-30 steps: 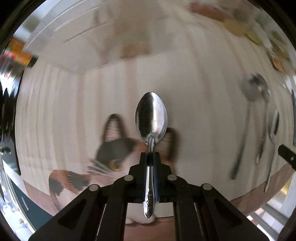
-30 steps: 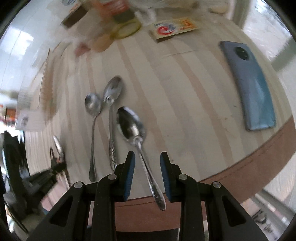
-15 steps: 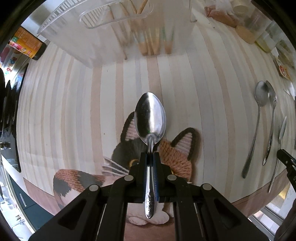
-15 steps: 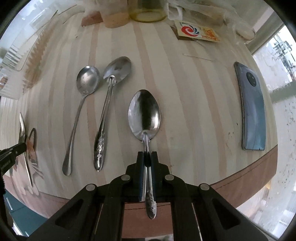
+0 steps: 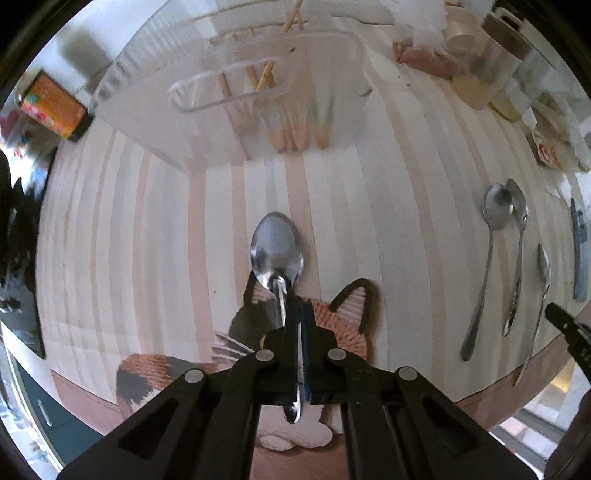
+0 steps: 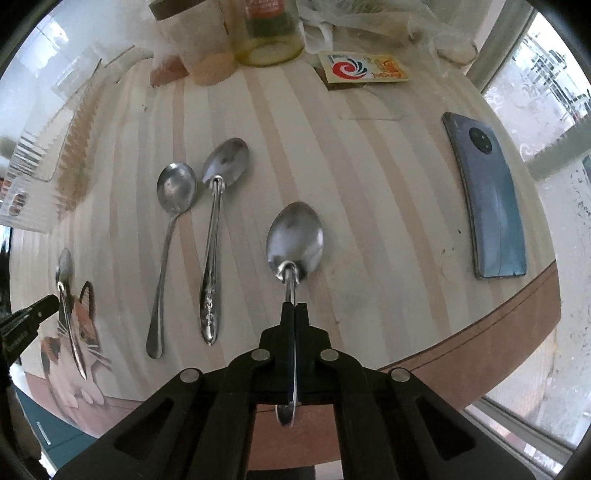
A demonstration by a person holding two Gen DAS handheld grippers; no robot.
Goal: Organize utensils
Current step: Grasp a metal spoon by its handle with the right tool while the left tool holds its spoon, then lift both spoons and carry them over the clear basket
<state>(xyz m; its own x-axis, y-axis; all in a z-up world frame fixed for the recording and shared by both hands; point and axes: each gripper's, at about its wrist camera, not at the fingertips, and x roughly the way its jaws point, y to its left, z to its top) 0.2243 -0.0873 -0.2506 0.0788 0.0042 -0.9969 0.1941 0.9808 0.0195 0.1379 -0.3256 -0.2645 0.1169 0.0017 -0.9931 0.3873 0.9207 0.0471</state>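
L gripper point(image 5: 299, 306) fingers pinch a spoon point(image 5: 277, 247); R gripper point(image 6: 294, 308) fingers pinch another spoon point(image 6: 294, 236), two spoons point(image 6: 192, 236) left of them.

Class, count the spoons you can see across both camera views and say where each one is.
4: one spoon in the left gripper, one in the right gripper, two lying side by side on the table. Others may be hidden.

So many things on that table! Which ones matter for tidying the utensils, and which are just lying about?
Part of the job:
- spoon in the left gripper
- spoon in the right gripper
- two loose spoons
- clear utensil rack

Just lying about:
- phone
- cat mat
- jars
- sachet
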